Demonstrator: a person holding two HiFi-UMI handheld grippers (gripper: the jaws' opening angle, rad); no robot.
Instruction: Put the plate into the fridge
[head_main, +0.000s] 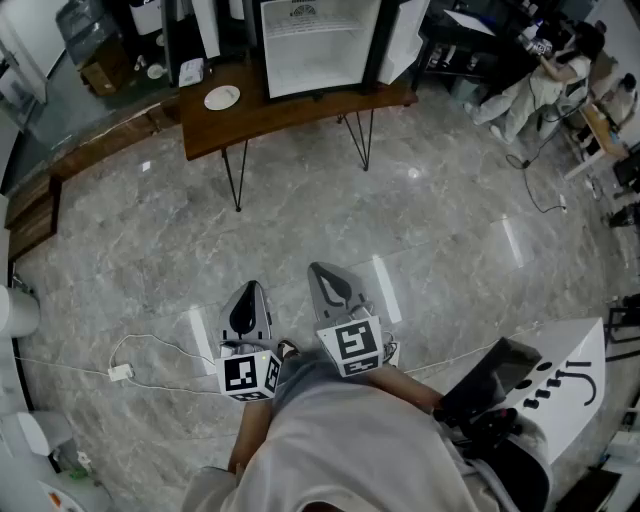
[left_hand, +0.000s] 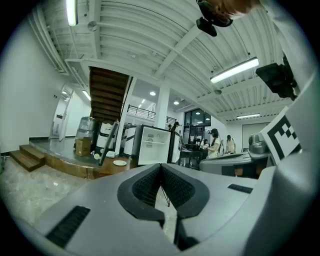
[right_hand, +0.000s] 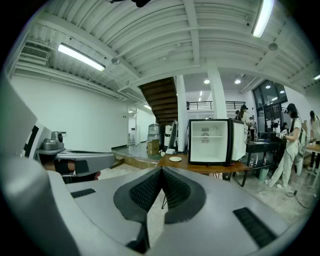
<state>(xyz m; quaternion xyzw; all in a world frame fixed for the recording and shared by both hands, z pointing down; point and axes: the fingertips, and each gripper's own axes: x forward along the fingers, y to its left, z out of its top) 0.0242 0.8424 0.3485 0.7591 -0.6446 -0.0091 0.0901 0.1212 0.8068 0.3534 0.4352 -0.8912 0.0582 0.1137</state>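
On the table (head_main: 300, 112), plate (head_main: 221, 97) near open fridge (head_main: 320, 45).

A wooden table (head_main: 300, 110) stands on marble floor (head_main: 420, 240).

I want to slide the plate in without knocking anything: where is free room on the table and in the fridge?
The brown wooden table is bare between the round white plate and the open black mini fridge, and the fridge's white interior looks empty. It is tighter behind the plate, by a small white object.
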